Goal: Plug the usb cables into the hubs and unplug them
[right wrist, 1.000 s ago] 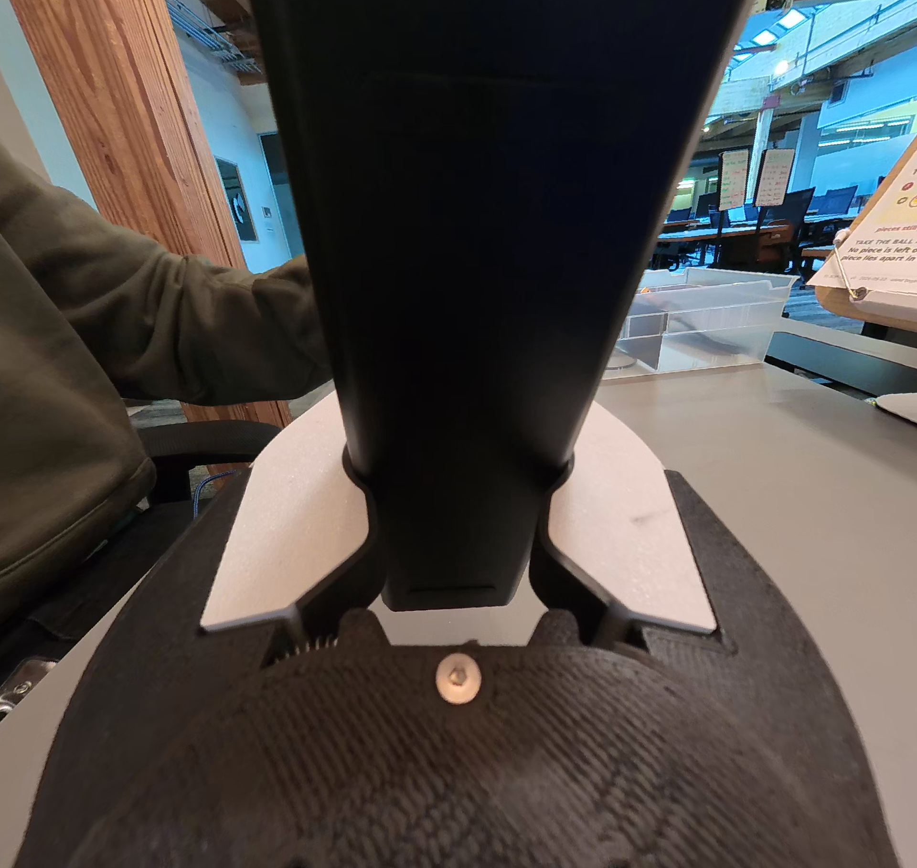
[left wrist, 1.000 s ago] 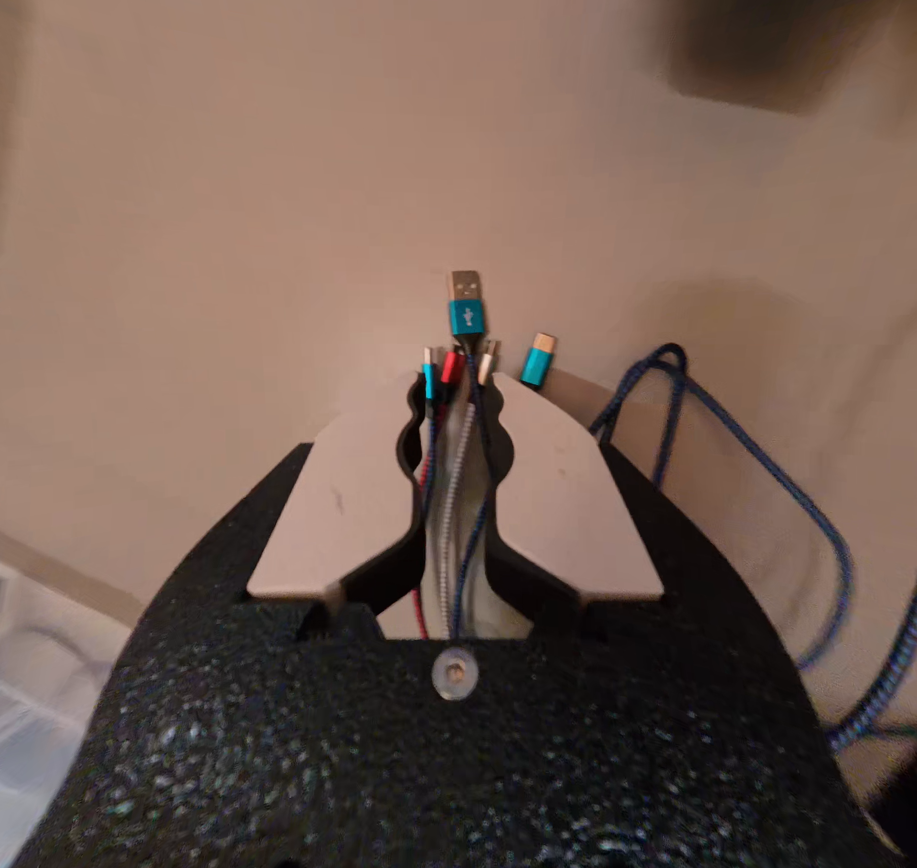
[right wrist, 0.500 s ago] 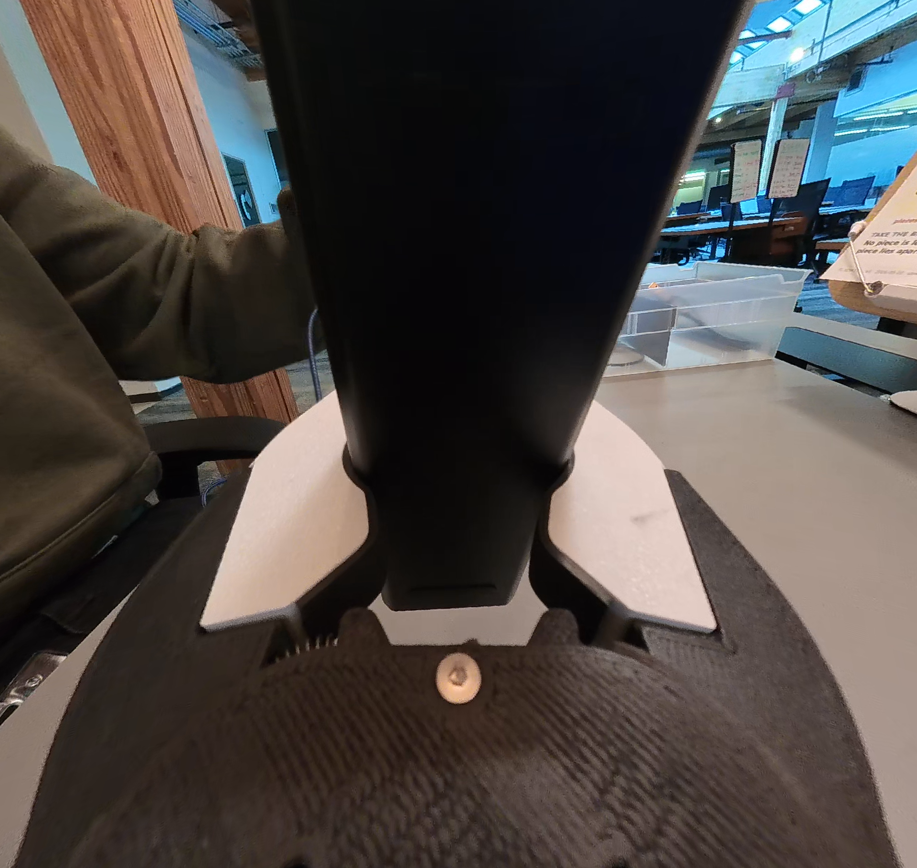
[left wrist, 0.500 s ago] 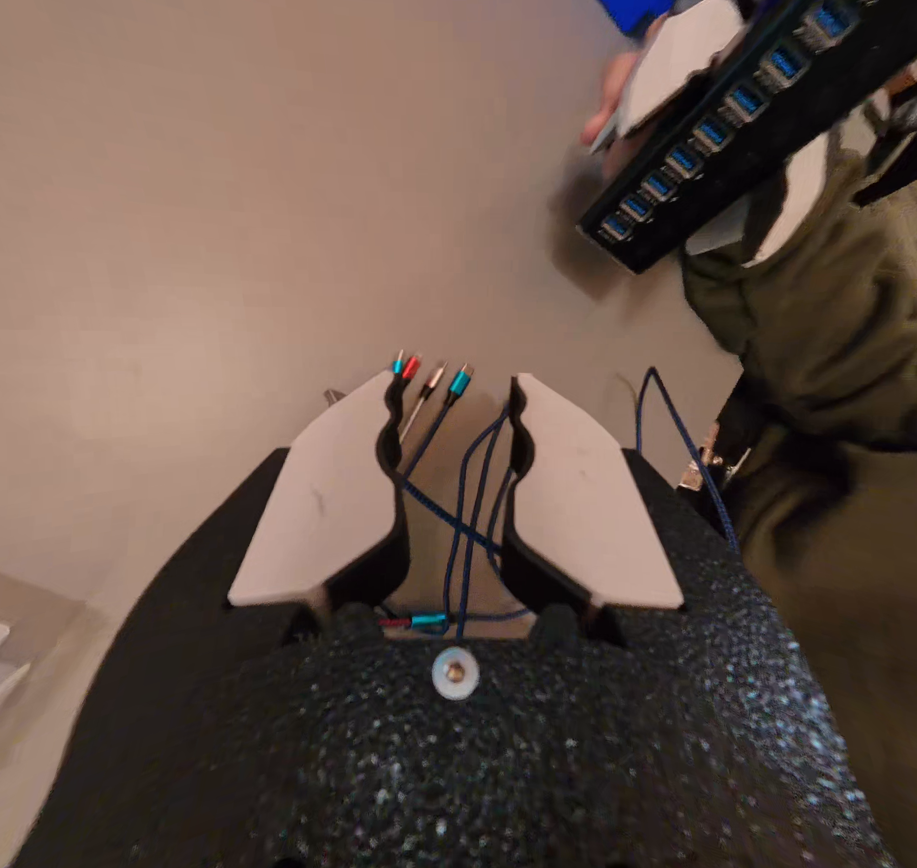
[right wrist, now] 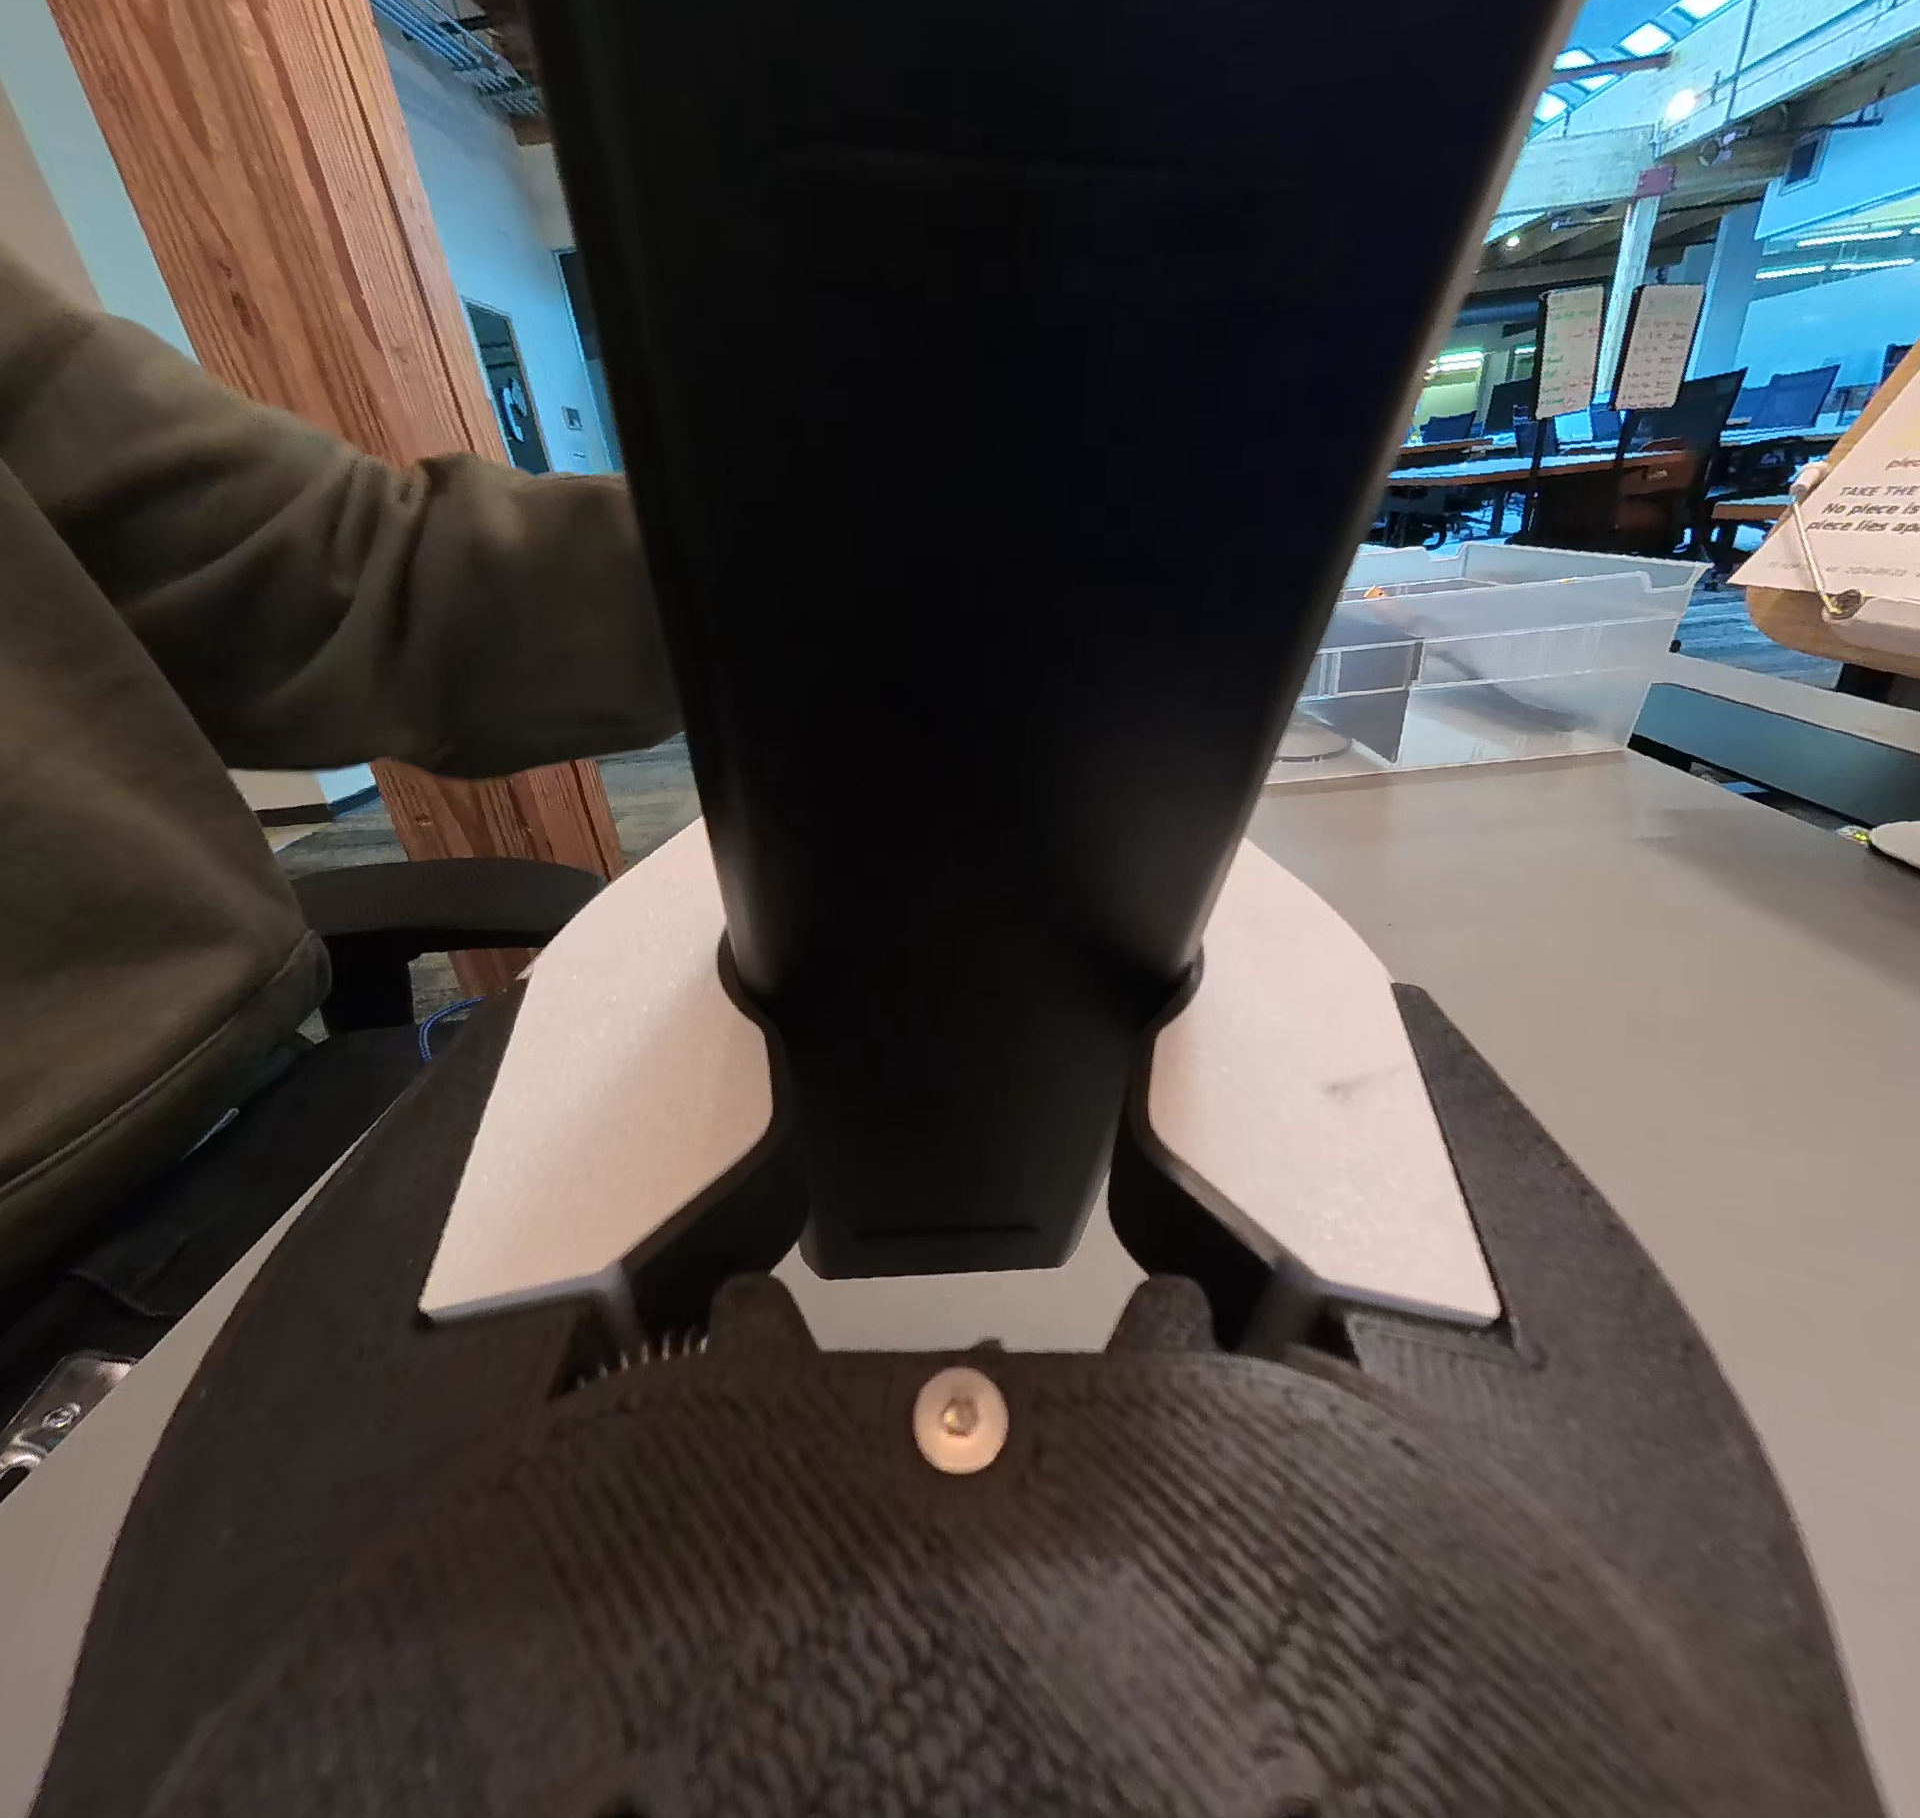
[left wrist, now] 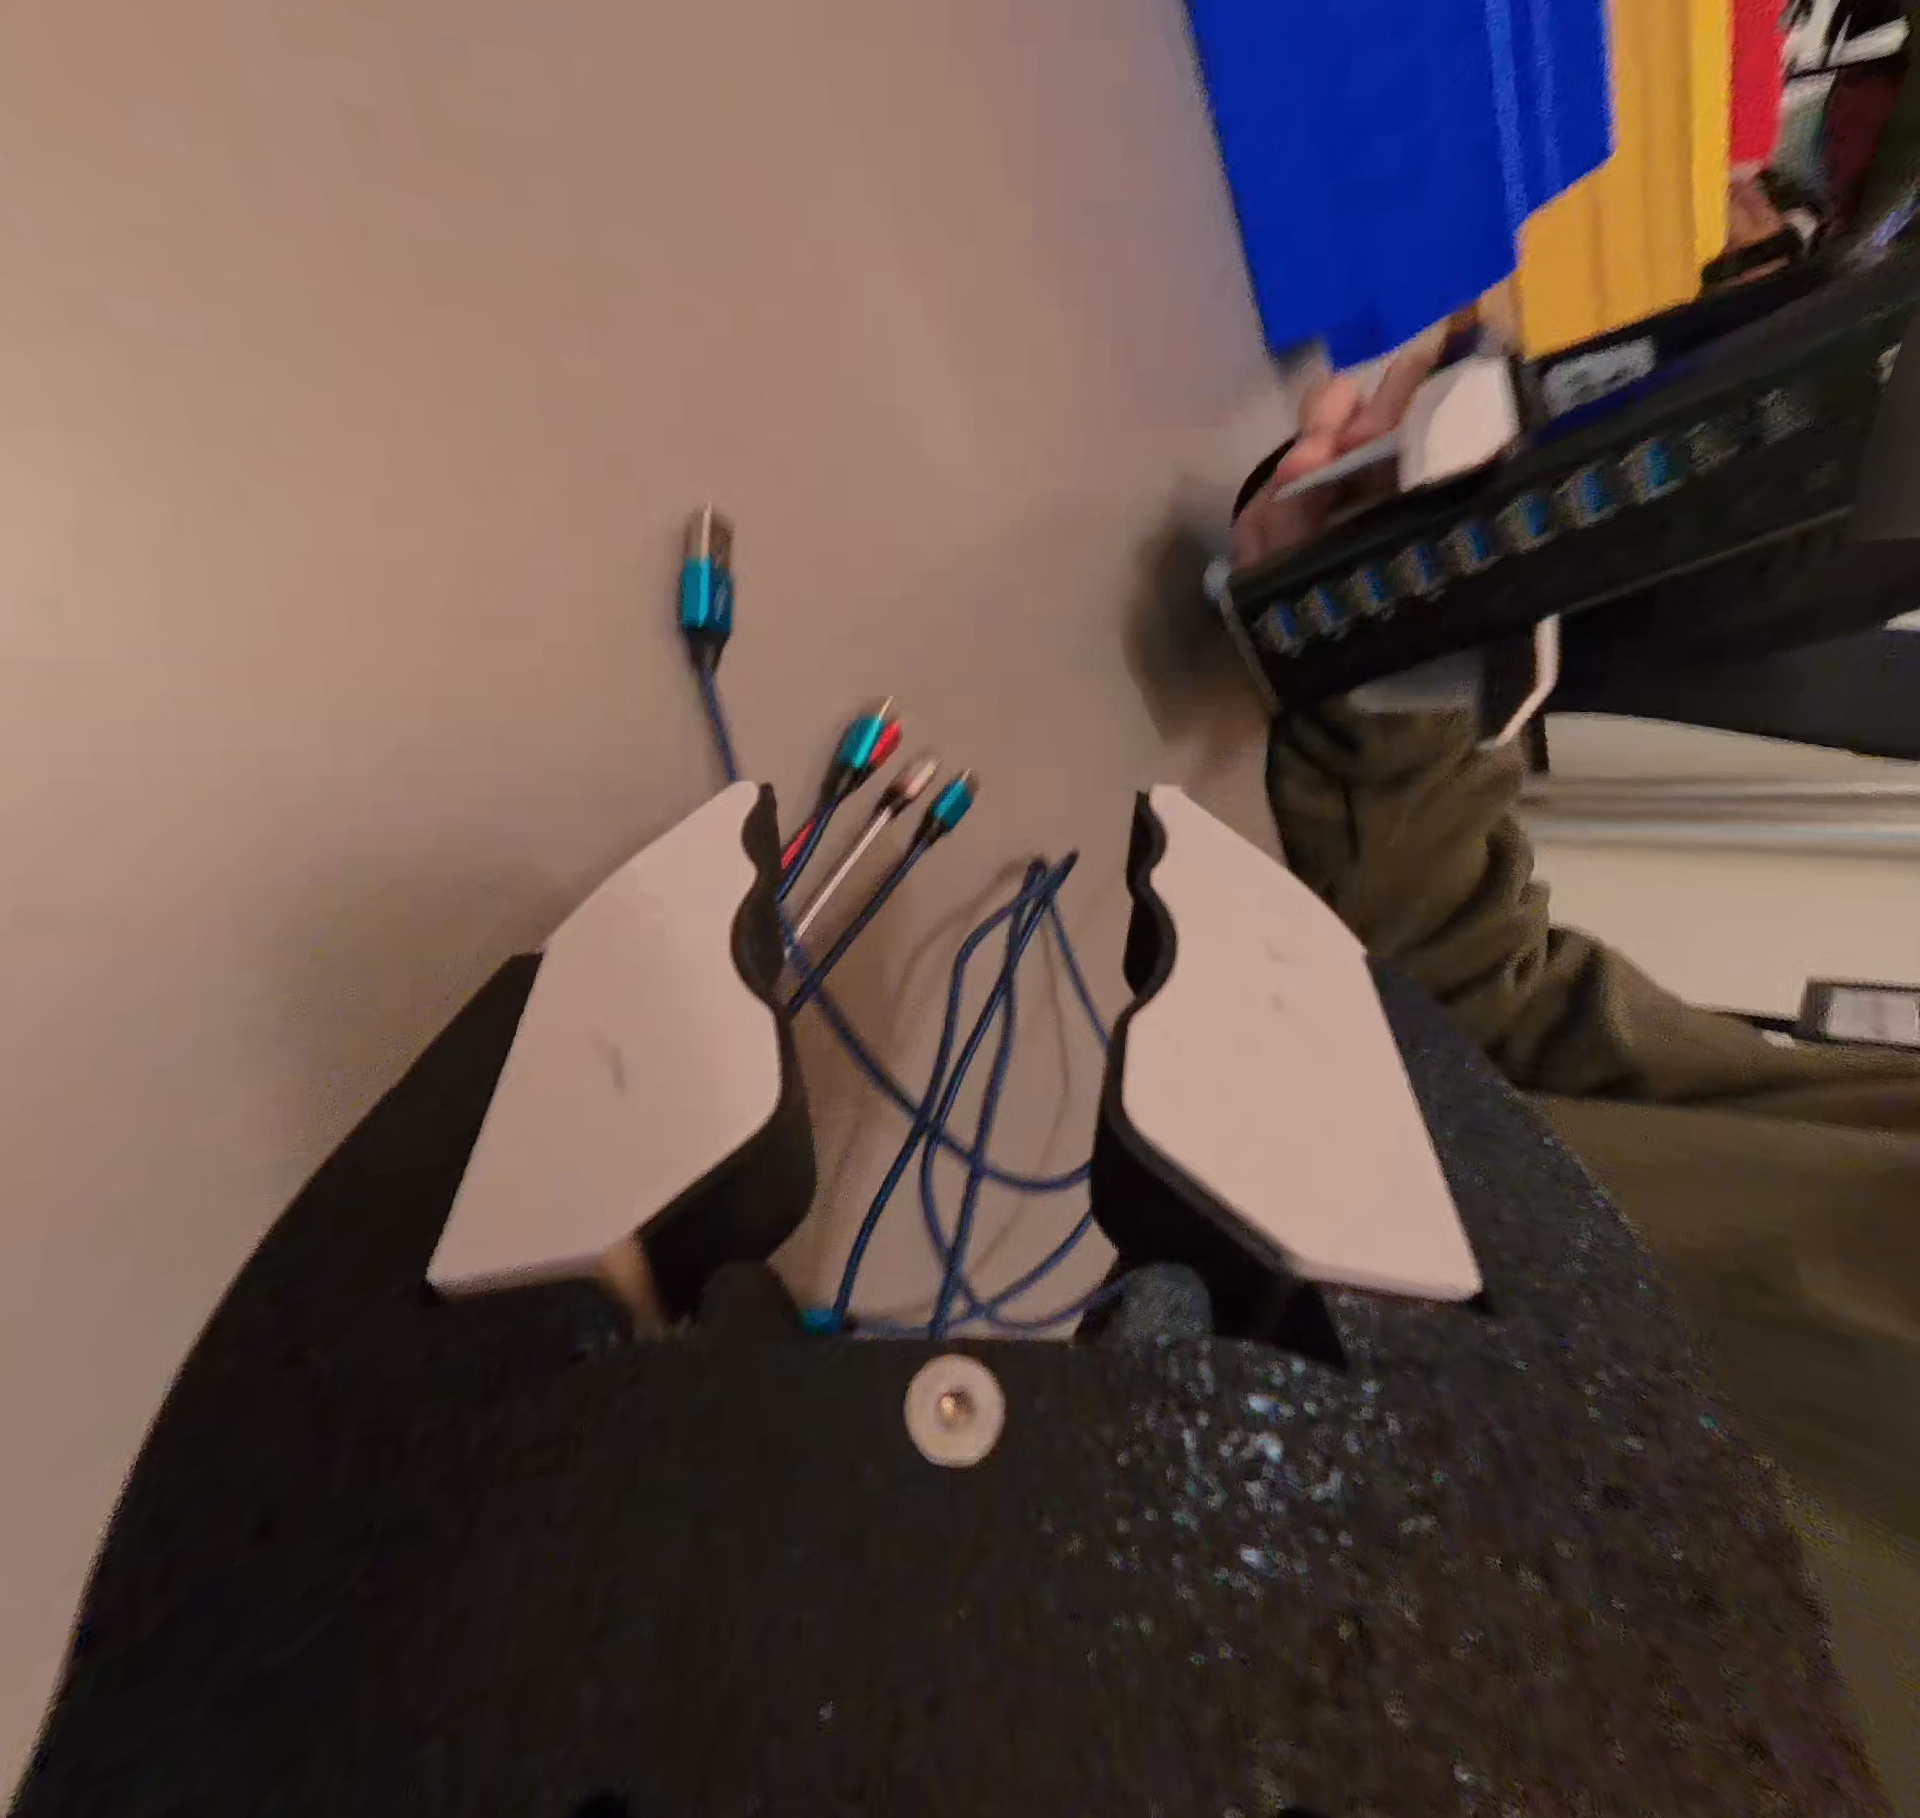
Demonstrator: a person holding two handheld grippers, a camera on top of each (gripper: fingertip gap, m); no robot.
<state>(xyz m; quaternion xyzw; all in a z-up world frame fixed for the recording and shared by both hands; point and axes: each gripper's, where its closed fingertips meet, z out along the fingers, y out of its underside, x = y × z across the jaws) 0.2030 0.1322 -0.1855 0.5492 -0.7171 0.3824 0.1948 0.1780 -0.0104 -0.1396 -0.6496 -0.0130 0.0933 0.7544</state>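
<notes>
My left gripper [left wrist: 945,828] is open and empty above the beige table [left wrist: 416,314]. Under and ahead of it lies a blue braided cable [left wrist: 987,1041] in loose loops. Its teal USB plug [left wrist: 707,589] lies ahead to the left, and several small teal, red and silver connectors [left wrist: 899,766] lie near the left fingertip. My right gripper [right wrist: 961,947] is shut on a long black USB hub [right wrist: 987,521], held off the table. The hub also shows in the left wrist view [left wrist: 1558,532] at the upper right, its row of blue ports facing the cables.
A person's green sleeve [left wrist: 1403,895] is at the right. A clear plastic bin [right wrist: 1475,646] stands on the far table edge, with a card on a wooden stand [right wrist: 1860,542] to its right. A wooden post [right wrist: 260,314] and a chair armrest [right wrist: 436,906] are at the left.
My left gripper has opened and let go of the cable bundle, which now lies spread on the table. Its view swung right, bringing the hub into sight. The right gripper keeps its hold.
</notes>
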